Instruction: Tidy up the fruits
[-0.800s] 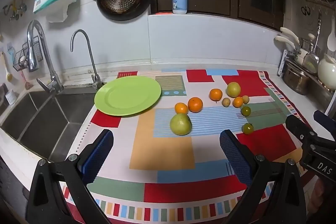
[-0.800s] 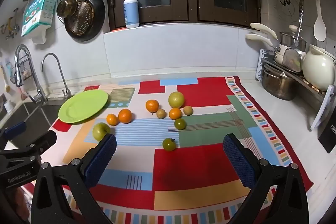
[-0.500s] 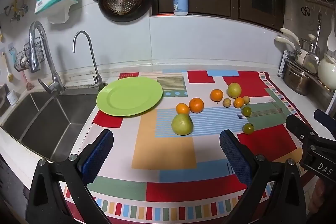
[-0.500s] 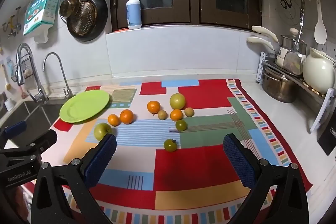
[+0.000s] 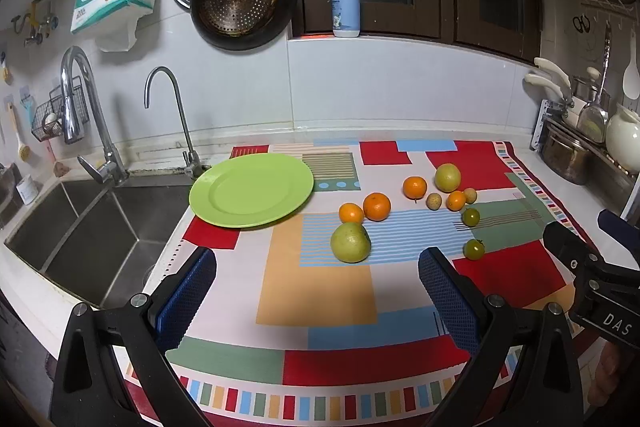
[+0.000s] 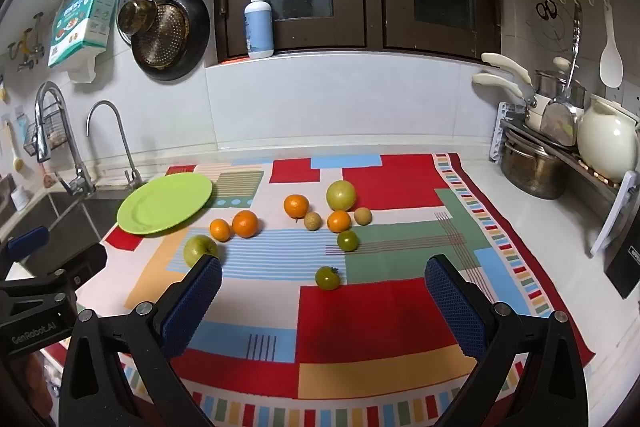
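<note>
Left gripper (image 5: 316, 291): jaws wide apart, holding nothing
Right gripper (image 6: 324, 301): spread wide, carrying nothing
Fruits: scattered on the mat, at 3 o'clock from the plate (image 5: 251, 190)
Green apple (image 5: 350, 242): nearest; likely firm, smooth, roll-prone; grip across its widest middle
Small tomato (image 6: 327, 278): probably soft; squeeze lightly

Glossy green plate (image 5: 251, 189) on matt patterned cloth (image 5: 320, 291); brushed-metal sink (image 5: 80, 227), shiny metal faucet (image 5: 80, 107).

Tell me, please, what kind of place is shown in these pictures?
Most likely a home kitchen counter. A steel sink with a faucet sits at the left, a strainer pan hangs on the tiled wall, and pots fill a dish rack at the right.
</note>
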Action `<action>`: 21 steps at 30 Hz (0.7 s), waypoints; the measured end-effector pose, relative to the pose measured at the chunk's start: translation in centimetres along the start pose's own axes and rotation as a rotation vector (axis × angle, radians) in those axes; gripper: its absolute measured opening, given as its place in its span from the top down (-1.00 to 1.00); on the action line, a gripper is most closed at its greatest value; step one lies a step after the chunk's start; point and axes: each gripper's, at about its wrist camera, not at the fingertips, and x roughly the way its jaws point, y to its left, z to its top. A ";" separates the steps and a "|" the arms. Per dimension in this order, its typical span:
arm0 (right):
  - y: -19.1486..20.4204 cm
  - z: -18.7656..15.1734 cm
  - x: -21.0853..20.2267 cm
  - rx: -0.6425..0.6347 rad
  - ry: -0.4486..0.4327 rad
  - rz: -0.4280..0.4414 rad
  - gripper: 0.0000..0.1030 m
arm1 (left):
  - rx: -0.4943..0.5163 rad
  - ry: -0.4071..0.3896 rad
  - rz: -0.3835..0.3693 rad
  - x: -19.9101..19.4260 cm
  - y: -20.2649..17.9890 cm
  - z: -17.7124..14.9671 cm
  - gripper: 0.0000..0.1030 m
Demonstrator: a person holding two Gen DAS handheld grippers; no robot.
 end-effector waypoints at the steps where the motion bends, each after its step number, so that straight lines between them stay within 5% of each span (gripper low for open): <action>1: 0.0 0.0 0.0 0.000 -0.001 0.001 -0.99 | 0.002 0.000 0.000 0.0 -0.1 0.0 -1.00; 21: 0.0 0.0 0.0 0.002 -0.003 -0.001 -0.99 | 0.003 -0.006 -0.008 -0.2 0.1 0.5 -1.00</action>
